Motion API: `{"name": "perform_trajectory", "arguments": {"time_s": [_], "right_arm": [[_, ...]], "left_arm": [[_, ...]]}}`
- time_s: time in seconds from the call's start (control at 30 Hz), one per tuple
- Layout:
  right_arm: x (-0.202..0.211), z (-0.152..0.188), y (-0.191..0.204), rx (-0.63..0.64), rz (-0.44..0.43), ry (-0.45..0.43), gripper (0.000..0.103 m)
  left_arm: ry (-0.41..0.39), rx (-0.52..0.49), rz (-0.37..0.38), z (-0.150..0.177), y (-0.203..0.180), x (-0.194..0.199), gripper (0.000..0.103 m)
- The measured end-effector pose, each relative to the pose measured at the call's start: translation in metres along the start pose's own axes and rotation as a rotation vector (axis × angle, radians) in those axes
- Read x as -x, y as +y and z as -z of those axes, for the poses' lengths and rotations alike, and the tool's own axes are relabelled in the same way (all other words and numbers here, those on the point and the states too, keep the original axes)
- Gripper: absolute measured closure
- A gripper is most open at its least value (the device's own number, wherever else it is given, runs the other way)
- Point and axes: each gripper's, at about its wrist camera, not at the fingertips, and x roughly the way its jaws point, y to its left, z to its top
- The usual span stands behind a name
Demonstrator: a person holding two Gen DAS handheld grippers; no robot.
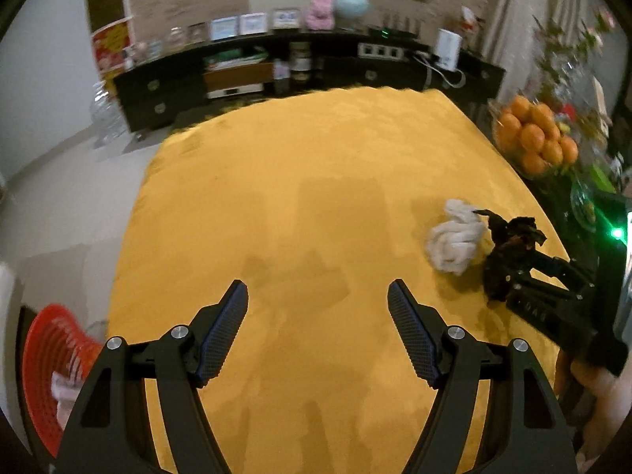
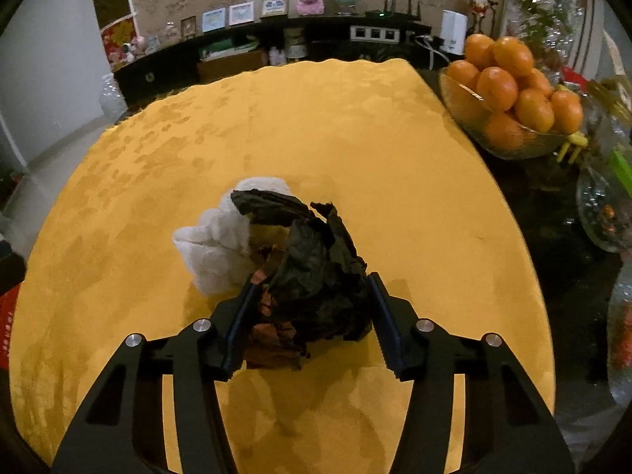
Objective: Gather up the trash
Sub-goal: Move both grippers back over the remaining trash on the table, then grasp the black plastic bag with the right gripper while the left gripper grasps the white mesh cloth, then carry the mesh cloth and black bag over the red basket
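Note:
A crumpled black wrapper (image 2: 316,272) with a brown inner side lies on the yellow tablecloth (image 2: 316,126). My right gripper (image 2: 312,288) has its fingers on both sides of it, closed against it. A crumpled white tissue (image 2: 215,245) lies just beyond and left of the wrapper. In the left wrist view the tissue (image 1: 458,239) and wrapper (image 1: 509,245) sit at the right, with the right gripper (image 1: 501,276) on the wrapper. My left gripper (image 1: 318,296) is open and empty above the cloth. A red basket (image 1: 47,363) holding white trash stands at the lower left, off the table.
A glass bowl of oranges (image 2: 513,91) stands at the table's right edge, with glassware (image 2: 604,213) nearer me. A dark sideboard (image 2: 276,43) with frames, a globe and a pink toy runs along the far wall. The floor (image 1: 71,197) lies to the left.

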Motion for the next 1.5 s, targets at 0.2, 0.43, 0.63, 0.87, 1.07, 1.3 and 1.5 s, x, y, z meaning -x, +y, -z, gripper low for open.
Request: {"name": "perform_trajectory", "arguments": {"time_s": [0.2, 0.43, 0.63, 0.87, 1.07, 1.3, 1.5], "right_arm": [[0.002, 0.003, -0.026, -0.098, 0.032, 0.009, 0.051], [0.002, 0.002, -0.049, -0.155, 0.093, 0.004, 0.051], [-0.001, 0.002, -0.055, -0.186, 0.071, 0.009, 0.051], [-0.003, 0.001, -0.055, -0.177, 0.063, 0.007, 0.051], [-0.005, 0.0, -0.053, -0.161, 0.067, 0.004, 0.051], [-0.005, 0.0, -0.046, -0.145, 0.075, -0.002, 0.051], [-0.005, 0.001, -0.037, -0.112, 0.083, -0.005, 0.051]], "left_arm": [[0.028, -0.085, 0.034, -0.016, -0.046, -0.027, 0.032], [0.086, -0.11, 0.121, -0.037, -0.077, -0.061, 0.032], [0.133, -0.13, 0.15, -0.043, -0.096, -0.088, 0.032], [0.17, -0.13, 0.195, -0.042, -0.101, -0.104, 0.04], [0.186, -0.124, 0.233, -0.038, -0.097, -0.101, 0.074], [0.15, -0.083, 0.192, -0.024, -0.061, -0.072, 0.076], [0.106, -0.043, 0.132, -0.004, -0.022, -0.035, 0.076]]}}
